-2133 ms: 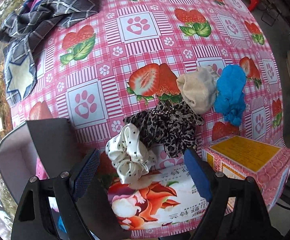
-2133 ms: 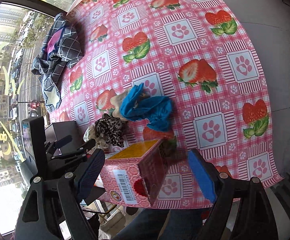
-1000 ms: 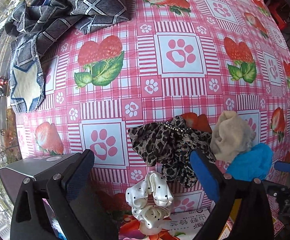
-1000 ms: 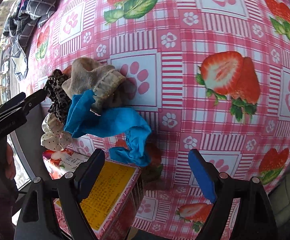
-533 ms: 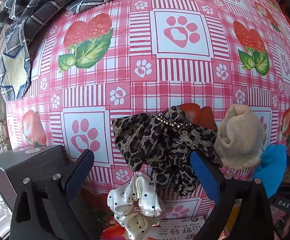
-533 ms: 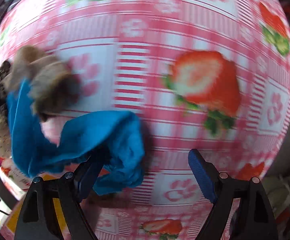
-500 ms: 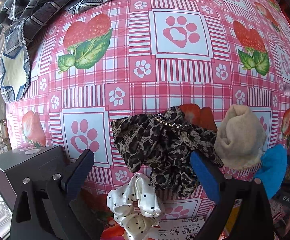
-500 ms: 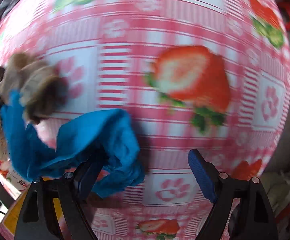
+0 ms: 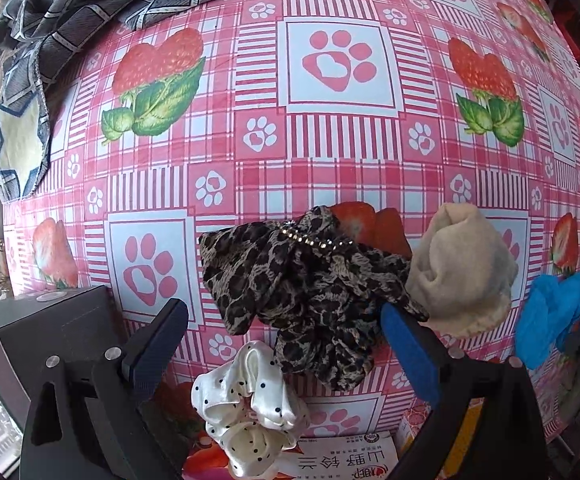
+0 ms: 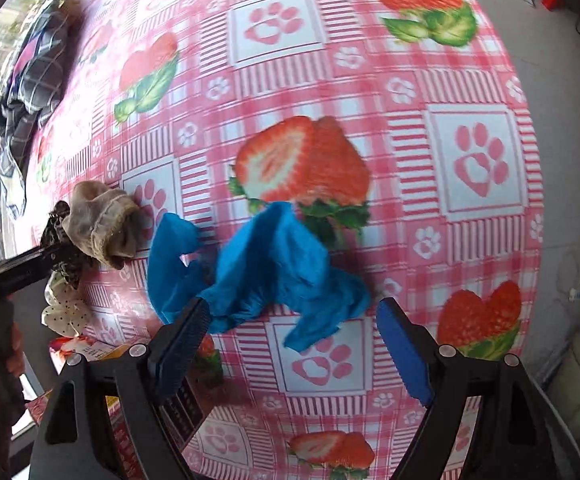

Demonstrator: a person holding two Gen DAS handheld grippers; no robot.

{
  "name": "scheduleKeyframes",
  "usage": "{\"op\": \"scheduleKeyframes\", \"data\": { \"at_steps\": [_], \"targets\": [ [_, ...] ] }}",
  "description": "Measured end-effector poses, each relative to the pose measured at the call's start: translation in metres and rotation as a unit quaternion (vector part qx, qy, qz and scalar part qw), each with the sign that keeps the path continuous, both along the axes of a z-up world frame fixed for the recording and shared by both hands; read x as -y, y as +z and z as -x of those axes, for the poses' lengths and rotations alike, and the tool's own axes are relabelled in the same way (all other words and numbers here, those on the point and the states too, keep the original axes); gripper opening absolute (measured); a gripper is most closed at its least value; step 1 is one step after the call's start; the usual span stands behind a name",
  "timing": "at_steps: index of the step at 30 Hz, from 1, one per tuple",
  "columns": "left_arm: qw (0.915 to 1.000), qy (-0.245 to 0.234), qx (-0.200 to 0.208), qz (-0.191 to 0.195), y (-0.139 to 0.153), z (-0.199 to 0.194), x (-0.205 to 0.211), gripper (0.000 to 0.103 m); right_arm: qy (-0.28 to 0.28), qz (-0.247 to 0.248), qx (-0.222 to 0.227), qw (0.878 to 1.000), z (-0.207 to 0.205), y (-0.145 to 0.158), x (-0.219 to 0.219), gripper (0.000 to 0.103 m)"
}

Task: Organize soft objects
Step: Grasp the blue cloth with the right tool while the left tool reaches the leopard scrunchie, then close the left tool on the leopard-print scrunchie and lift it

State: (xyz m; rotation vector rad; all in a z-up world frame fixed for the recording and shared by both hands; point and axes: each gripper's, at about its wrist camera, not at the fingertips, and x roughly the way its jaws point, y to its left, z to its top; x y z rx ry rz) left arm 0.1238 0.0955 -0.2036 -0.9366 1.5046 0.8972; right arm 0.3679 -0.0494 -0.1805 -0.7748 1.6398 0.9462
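soft pieces crowd the pink strawberry tablecloth (image 9: 342, 152). left gripper (image 9: 285, 344) hangs over the leopard scrunchie (image 9: 302, 280), jaws wide and empty, the cloth between the pads, a likely pick. white dotted scrunchie (image 9: 245, 396) sits at six o'clock from it, beige sock (image 9: 458, 272) at three o'clock, touching. over to the right gripper (image 10: 290, 340), jaws also spread and holding nothing, lined up above the blue cloth (image 10: 265, 272), which sprawls loose beside the beige sock. dark box (image 9: 37, 332) waits at eight o'clock of the left view, probably a bin for sorting. plaid fabric (image 9: 89, 4) lies far off at eleven.
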Motion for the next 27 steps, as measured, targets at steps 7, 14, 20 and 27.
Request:
{"op": "scheduleKeyframes", "data": {
  "at_steps": [7,14,20,27],
  "targets": [
    [1.0000,0.008,-0.003,0.004,-0.025,-0.007,0.003,0.101,0.061,0.016,0.042,0.997,0.054,-0.021,-0.029,0.090],
    [0.9995,0.025,0.014,0.016,-0.031,0.005,-0.003,0.103,0.078,0.042,0.057,0.994,0.077,-0.039,-0.035,0.103],
    [0.9988,0.035,0.023,0.025,-0.046,0.025,-0.016,0.103,0.083,0.040,0.076,0.993,0.094,-0.042,-0.037,0.103],
    [0.9988,0.036,0.024,0.020,-0.041,0.025,-0.013,0.103,0.080,0.051,0.073,0.993,0.097,-0.047,-0.043,0.103]
  ]
}}
